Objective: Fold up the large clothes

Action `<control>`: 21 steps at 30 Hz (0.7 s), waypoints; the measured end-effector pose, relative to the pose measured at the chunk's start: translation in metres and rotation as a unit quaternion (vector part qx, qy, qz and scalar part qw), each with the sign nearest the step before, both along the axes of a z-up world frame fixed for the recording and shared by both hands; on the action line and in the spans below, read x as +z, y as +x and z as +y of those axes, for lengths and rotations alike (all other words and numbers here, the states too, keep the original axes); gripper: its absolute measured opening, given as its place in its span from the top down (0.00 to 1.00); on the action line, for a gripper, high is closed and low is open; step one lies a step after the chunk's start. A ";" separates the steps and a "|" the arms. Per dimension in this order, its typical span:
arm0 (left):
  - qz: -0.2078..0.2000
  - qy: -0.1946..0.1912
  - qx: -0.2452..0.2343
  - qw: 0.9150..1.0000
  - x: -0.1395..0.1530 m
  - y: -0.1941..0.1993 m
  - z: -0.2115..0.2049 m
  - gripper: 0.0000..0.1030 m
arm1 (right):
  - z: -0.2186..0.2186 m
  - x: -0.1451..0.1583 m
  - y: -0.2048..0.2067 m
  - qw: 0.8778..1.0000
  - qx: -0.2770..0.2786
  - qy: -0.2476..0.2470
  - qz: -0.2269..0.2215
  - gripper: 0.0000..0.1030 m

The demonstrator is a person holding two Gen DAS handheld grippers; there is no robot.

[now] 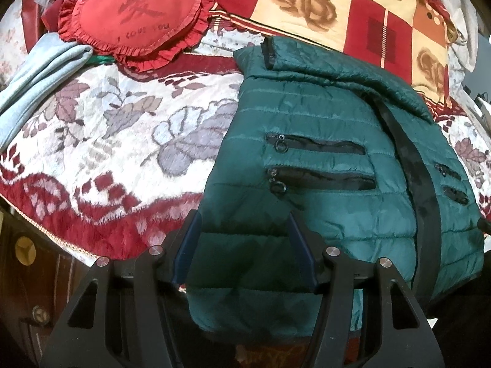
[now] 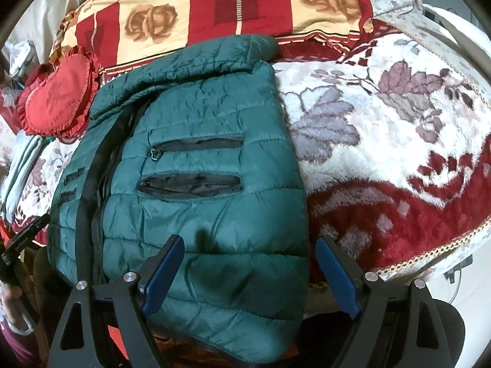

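A cream-and-maroon floral plush blanket (image 1: 122, 128) covers the bed; bare blanket lies open on both sides of the garment. A red, cream and orange checked rose-print quilt (image 1: 337, 9), printed "love", borders the far edge. The dark green quilted puffer jacket (image 2: 196, 214) lies flat at the near edge, hem overhanging. A red heart-shaped frilled cushion (image 1: 138, 15) reads "I love you". The left gripper (image 1: 244, 245) and right gripper (image 2: 250, 273) both stand wide, holding nothing, above the hem.
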State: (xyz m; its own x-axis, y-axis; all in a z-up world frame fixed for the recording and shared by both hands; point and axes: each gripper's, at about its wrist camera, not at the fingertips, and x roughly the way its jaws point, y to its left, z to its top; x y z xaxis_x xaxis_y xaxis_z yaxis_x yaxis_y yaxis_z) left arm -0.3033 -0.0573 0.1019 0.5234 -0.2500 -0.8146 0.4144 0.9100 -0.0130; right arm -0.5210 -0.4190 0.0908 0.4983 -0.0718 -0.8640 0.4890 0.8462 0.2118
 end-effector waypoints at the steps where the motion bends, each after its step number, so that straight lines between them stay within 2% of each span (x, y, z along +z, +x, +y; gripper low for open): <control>1: 0.001 0.000 0.001 1.000 0.000 0.000 0.001 0.44 | 0.000 -0.001 -0.001 1.000 0.000 0.001 0.002 0.17; 9: 0.018 -0.011 0.000 1.000 -0.002 0.002 0.005 0.44 | 0.000 -0.007 -0.006 1.000 0.000 0.006 0.014 0.17; 15: 0.050 -0.033 -0.002 0.998 -0.006 0.006 0.016 0.44 | -0.002 -0.008 -0.012 1.000 -0.004 0.013 0.015 0.15; 18: 0.081 -0.056 -0.002 0.995 -0.011 0.010 0.024 0.44 | -0.002 -0.014 -0.013 0.999 -0.003 0.029 0.019 0.14; 21: 0.100 -0.062 0.007 0.993 -0.017 0.014 0.029 0.44 | 0.000 -0.019 -0.013 0.999 -0.003 0.037 0.022 0.14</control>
